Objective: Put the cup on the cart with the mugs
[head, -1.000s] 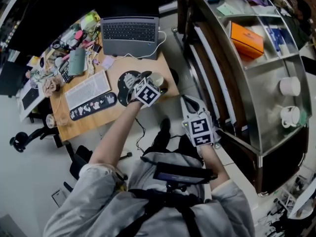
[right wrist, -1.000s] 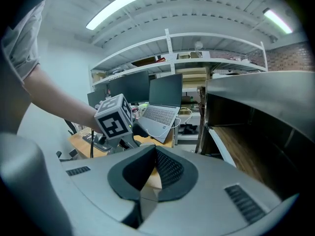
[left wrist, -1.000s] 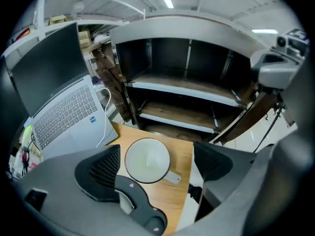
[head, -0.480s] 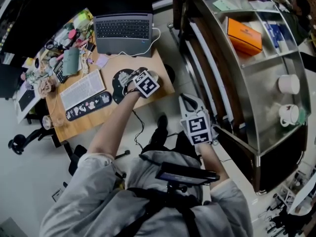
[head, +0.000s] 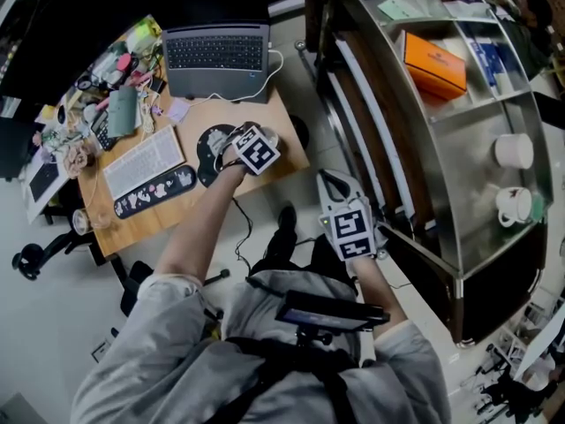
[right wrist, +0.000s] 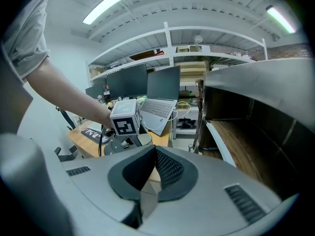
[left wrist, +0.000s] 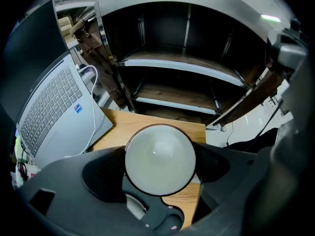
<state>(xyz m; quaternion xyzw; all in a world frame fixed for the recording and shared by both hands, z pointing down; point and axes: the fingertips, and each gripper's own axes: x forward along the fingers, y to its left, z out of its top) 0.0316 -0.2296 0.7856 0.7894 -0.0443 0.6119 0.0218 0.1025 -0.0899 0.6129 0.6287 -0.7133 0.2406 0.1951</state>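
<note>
A white cup (left wrist: 160,159) with a dark rim stands on the wooden desk (left wrist: 189,200), and I look straight down into it. My left gripper (left wrist: 160,162) points steeply down around it. Its jaws have just been closing, and the pads (left wrist: 106,173) lie against the cup's two sides. In the head view this gripper (head: 254,140) covers most of the cup (head: 270,137) near the desk's right corner. My right gripper (head: 332,182) hangs shut and holds nothing beside the metal cart (head: 459,122). Two white mugs (head: 512,151) sit on the cart's lower shelf.
A laptop (head: 216,58), a white keyboard (head: 146,160) and a black round mat (head: 207,155) share the desk with clutter at its far left. An orange box (head: 435,63) lies on the cart. In the right gripper view my left arm reaches over the desk (right wrist: 162,137).
My left gripper has sunk over the cup, which showed beside the marker cube a second ago and is now mostly covered. The right gripper has stayed in place.
</note>
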